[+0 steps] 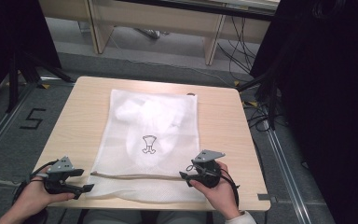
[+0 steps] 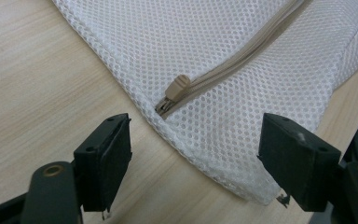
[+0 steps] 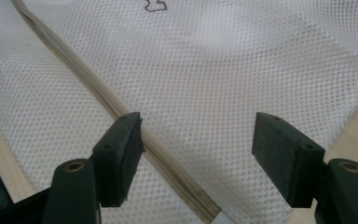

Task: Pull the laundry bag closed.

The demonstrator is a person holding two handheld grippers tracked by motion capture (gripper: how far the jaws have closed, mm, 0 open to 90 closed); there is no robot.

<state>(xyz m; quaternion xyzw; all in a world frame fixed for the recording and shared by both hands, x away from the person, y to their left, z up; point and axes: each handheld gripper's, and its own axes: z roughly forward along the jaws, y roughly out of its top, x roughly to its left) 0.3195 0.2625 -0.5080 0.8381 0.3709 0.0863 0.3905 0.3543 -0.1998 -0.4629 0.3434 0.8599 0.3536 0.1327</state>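
At the bottom of the high view, the left gripper (image 1: 85,179) and the right gripper (image 1: 185,176) both have their jaws apart, holding nothing. Between them, the white mesh bag (image 1: 149,140) lies flat on the table (image 1: 77,121), with its zipper pull (image 2: 177,87) at the lower left corner.

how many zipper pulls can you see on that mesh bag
1. The beige zipper pull sits at the end of the zipper by the left gripper, near the mesh bag's front corner. The zipper's other end under the right gripper is partly hidden.
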